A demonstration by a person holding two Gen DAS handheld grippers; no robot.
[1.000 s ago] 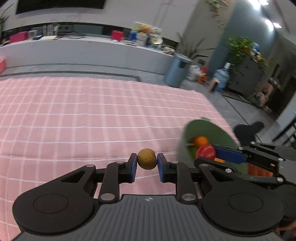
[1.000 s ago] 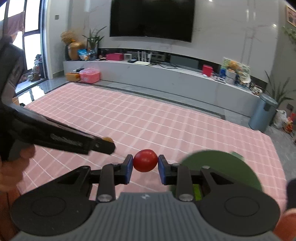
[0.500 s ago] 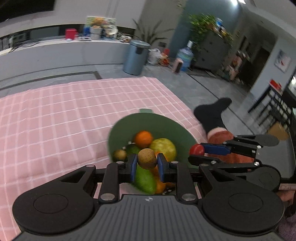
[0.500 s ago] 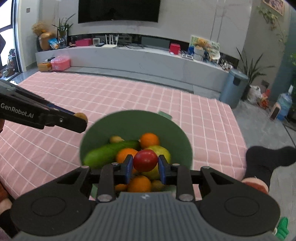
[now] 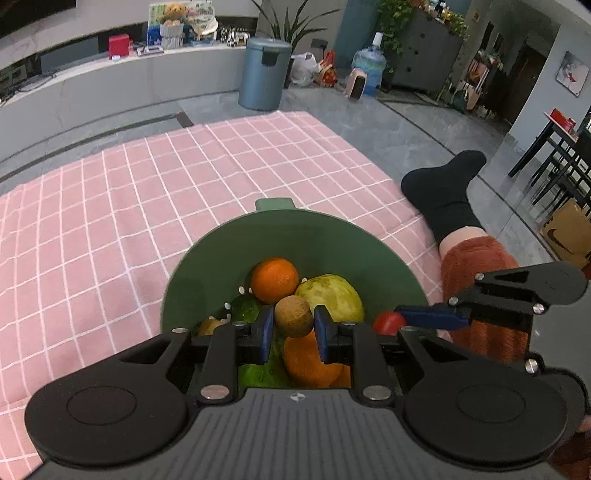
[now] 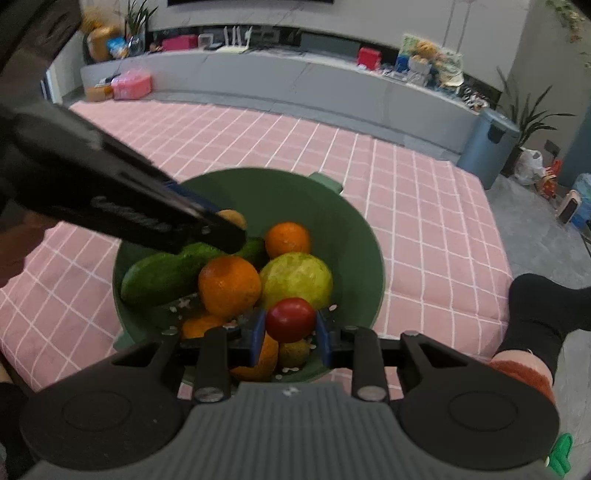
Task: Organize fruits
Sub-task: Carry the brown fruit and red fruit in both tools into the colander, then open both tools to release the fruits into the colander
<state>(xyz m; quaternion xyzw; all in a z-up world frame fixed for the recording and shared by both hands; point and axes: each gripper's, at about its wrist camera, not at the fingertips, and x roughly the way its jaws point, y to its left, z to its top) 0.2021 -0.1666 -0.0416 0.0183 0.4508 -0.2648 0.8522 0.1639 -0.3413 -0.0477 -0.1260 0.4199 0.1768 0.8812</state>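
Both grippers hover inside the green bowl (image 5: 207,273) rim: left gripper (image 5: 293,328) clamps a brown fruit (image 5: 293,320), right gripper (image 6: 290,334) a red tomato (image 6: 290,319).

Red tomato (image 6: 290,319), apparently clamped, in right gripper (image 6: 290,334) over green bowl (image 6: 354,236).

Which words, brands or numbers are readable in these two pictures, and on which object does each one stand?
None reads with certainty.
White lettering on the arm of the black left gripper, seen from the right wrist: too blurred to read.
Colourful picture boxes on the grey wall shelf: print too small to read.
Brown cardboard box on the floor: dark mark, no readable words.
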